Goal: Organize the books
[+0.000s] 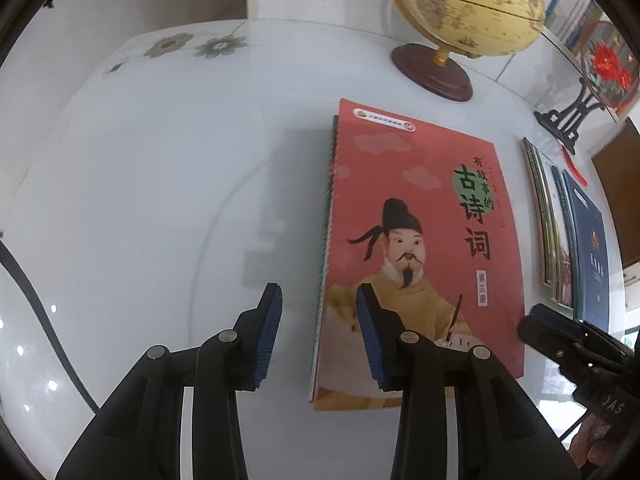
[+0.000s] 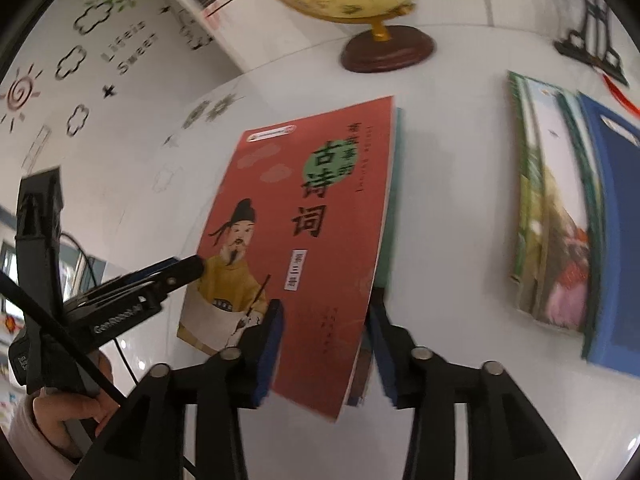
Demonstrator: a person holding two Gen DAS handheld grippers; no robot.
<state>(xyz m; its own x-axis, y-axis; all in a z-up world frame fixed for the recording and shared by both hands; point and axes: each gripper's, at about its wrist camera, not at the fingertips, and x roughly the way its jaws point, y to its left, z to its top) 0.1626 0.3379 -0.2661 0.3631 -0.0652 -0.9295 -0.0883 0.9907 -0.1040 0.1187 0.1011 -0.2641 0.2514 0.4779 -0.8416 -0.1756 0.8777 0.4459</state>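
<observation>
- We see a thin red paper book [image 1: 420, 208] lying flat on the shiny white table [image 1: 140, 200], in the middle of both views. It sits on top of at least one other book with a green edge.
- Its cover has big black Chinese words, 古诗词, with smaller words 有故事的 beside them on a green spot. A little white label lower down reads 第三册. There is a drawing of a man with a black hat, a beard and a yellow robe.
- The book's long side runs from the bottom of the left wrist view up toward the top. Its top end points at the yellow globe on a brown round base [image 1: 464, 4].
- Our left gripper [image 1: 320, 336] has its blue pads spread apart. The book's left edge lies between them, and we cannot see them squeezing it.
- Our right gripper [image 2: 326, 352] is spread too. The book's lower right corner sits between its pads, not pinched.
- A pile of green and blue books [image 2: 560, 216] lies apart at the right of the right wrist view.
- On the wall at the upper left we read "Sweet" and, more blurred, "Life is".
- The left gripper's body has white letters, too blurry to read.
</observation>
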